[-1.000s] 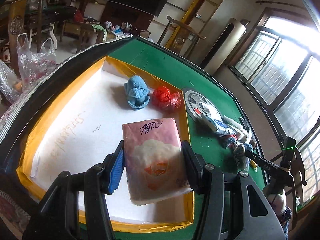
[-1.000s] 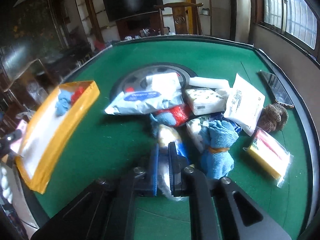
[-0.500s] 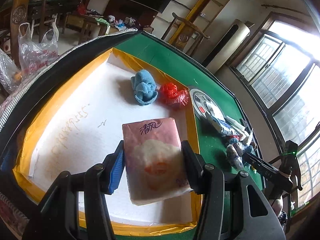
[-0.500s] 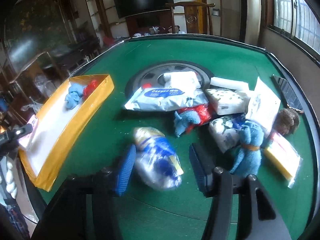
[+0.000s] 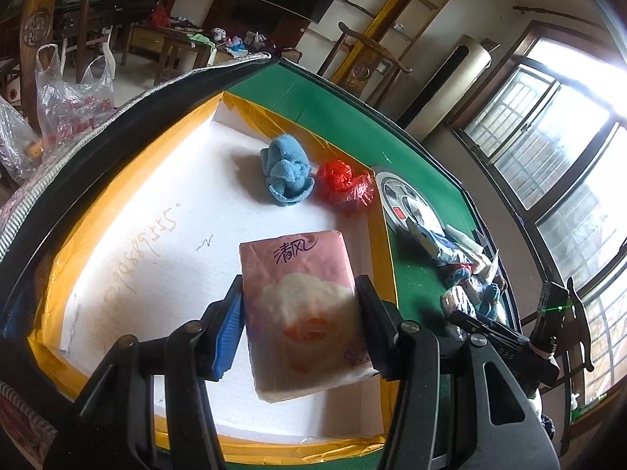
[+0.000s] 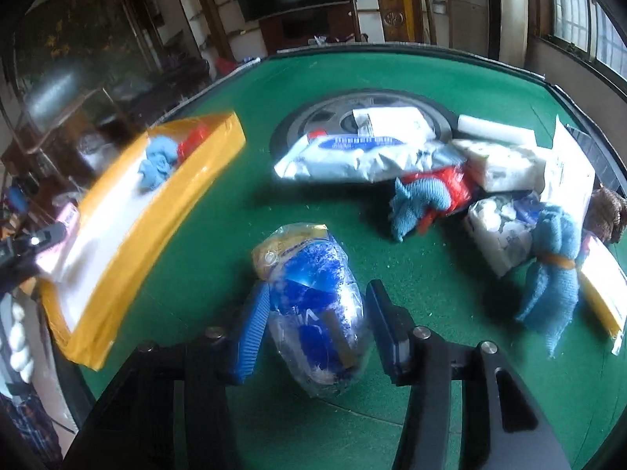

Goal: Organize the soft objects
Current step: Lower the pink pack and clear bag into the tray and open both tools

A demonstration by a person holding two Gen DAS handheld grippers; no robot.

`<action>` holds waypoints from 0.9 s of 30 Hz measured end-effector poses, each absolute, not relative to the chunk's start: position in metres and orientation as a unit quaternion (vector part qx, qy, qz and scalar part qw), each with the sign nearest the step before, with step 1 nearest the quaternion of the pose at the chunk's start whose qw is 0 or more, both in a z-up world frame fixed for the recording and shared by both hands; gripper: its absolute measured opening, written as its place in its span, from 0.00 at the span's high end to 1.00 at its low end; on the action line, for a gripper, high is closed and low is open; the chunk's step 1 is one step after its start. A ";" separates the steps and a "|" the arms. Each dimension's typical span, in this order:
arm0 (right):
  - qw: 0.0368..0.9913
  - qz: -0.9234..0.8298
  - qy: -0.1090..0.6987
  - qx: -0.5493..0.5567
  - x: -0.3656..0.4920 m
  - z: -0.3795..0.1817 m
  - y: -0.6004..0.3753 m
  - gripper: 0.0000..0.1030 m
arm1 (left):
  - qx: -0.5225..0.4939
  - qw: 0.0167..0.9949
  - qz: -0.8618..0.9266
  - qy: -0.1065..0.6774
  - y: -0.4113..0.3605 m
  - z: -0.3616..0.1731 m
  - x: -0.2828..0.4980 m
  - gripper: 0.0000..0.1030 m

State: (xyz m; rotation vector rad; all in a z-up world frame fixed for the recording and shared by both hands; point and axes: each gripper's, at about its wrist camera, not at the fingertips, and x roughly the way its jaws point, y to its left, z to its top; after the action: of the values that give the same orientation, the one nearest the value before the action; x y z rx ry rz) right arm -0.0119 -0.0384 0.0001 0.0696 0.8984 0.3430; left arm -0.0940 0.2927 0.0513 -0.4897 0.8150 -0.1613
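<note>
My left gripper (image 5: 299, 313) is shut on a pink tissue pack (image 5: 301, 309) and holds it over the white floor of the yellow-rimmed box (image 5: 117, 180). A blue towel bundle (image 5: 288, 174) and a red plastic ball (image 5: 345, 186) lie at the box's far side. My right gripper (image 6: 317, 313) is shut on a clear bag with blue and yellow contents (image 6: 313, 297), above the green table (image 6: 219, 243). The box (image 6: 196, 164) shows at the left in the right wrist view.
A pile lies on the table's right half: a white-blue wipes pack (image 6: 360, 152), a blue knit toy (image 6: 419, 199), a red bag, white tissue packs (image 6: 505, 160), a blue towel with an orange band (image 6: 552, 266), a yellow pack. A round metal disc (image 6: 325, 117) sits mid-table.
My right gripper opened, then closed around the clear bag and carries it left, away from the pile. My left gripper moved the tissue pack slightly further over the box.
</note>
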 end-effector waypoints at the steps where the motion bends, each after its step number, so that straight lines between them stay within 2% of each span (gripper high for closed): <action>1: 0.888 0.166 0.428 0.030 -0.014 0.006 -0.037 0.62 | -0.236 0.885 -0.079 0.393 0.295 0.053 -0.092 0.49; 7: 0.891 0.207 0.402 0.039 -0.013 0.047 -0.013 0.61 | -0.198 0.892 -0.063 0.401 0.309 0.071 -0.056 0.49; 12: 0.860 0.283 0.419 0.067 0.017 0.064 0.044 0.61 | -0.177 0.891 -0.049 0.415 0.315 0.076 0.002 0.49; 18: 0.835 0.312 0.452 0.042 0.051 0.047 0.124 0.61 | -0.193 0.864 -0.025 0.464 0.321 0.041 0.066 0.48; 23: 0.832 0.292 0.472 0.001 0.073 0.020 0.168 0.61 | -0.229 0.849 -0.008 0.477 0.334 0.023 0.080 0.46; 27: 0.843 0.262 0.469 -0.020 0.085 0.010 0.181 0.60 | -0.241 0.853 -0.014 0.463 0.339 0.033 0.072 0.39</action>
State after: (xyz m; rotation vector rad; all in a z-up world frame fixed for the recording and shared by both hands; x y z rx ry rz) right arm 0.0848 0.1814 0.0102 -0.0415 0.9908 0.5543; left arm 0.0717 0.3386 0.0326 -0.5077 0.9746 -0.0298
